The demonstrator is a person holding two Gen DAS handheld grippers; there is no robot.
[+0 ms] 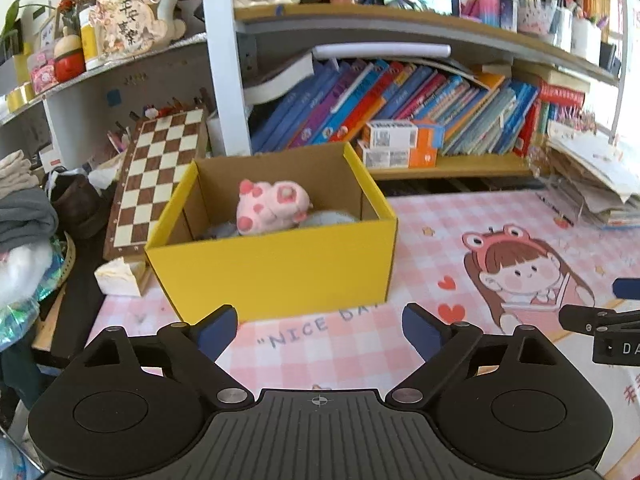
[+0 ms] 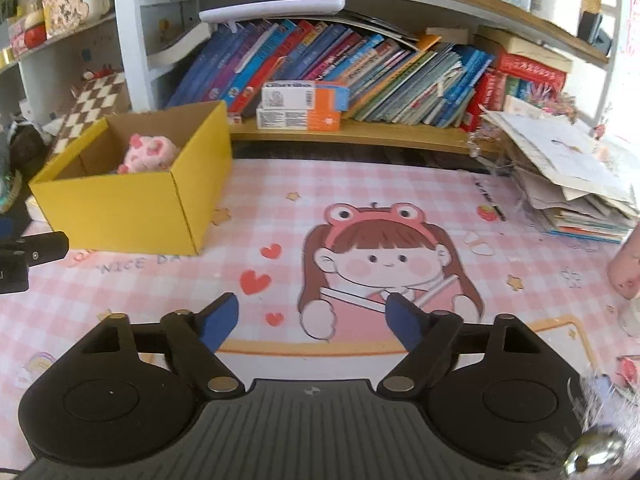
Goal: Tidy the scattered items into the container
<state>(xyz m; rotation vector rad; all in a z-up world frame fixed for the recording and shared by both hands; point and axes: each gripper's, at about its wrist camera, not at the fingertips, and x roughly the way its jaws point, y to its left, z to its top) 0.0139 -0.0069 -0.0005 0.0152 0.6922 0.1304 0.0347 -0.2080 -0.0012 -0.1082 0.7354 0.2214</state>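
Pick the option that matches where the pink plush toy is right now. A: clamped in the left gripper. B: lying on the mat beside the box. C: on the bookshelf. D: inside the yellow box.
D: the pink plush toy lies inside the yellow box, below its rim, and both grippers are open and empty.

The left claw [image 1: 319, 330] hangs spread and empty before the yellow box [image 1: 276, 268] holding a pink plush [image 1: 270, 206].
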